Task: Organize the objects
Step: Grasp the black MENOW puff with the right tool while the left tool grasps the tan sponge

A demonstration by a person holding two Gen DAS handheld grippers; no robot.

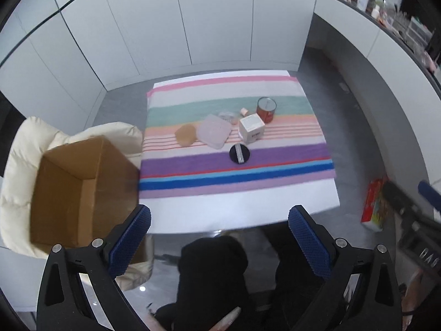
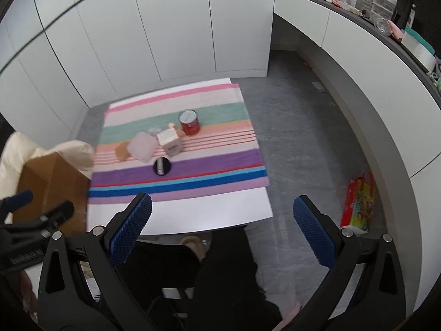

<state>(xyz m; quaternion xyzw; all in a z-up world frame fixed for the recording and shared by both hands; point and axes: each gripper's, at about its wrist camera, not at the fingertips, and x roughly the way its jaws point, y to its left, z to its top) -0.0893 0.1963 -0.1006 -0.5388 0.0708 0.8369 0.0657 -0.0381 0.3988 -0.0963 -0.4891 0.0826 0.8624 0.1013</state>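
On a striped cloth (image 1: pixel 275 165) (image 2: pixel 220 171) lie a red can (image 1: pixel 266 109) (image 2: pixel 189 122), a white carton (image 1: pixel 251 128) (image 2: pixel 170 141), a pale flat lid (image 1: pixel 214 130) (image 2: pixel 143 147), a tan block (image 1: pixel 185 135) (image 2: pixel 123 151), a black round disc (image 1: pixel 240 152) (image 2: pixel 162 166) and a small pink piece (image 1: pixel 244 111). An open cardboard box (image 1: pixel 80 190) (image 2: pixel 52 187) stands left of the table on a cream cushion. My left gripper (image 1: pixel 219 220) and right gripper (image 2: pixel 222 209) are both open and empty, held high above the table's near edge.
The white table (image 1: pixel 234 207) (image 2: pixel 193 215) stands on a grey floor, white cabinets behind. A colourful red bag (image 1: pixel 374 207) (image 2: pixel 358 207) leans on the floor at right. A cluttered counter (image 2: pixel 358 5) runs along the right. Dark-clothed legs show below.
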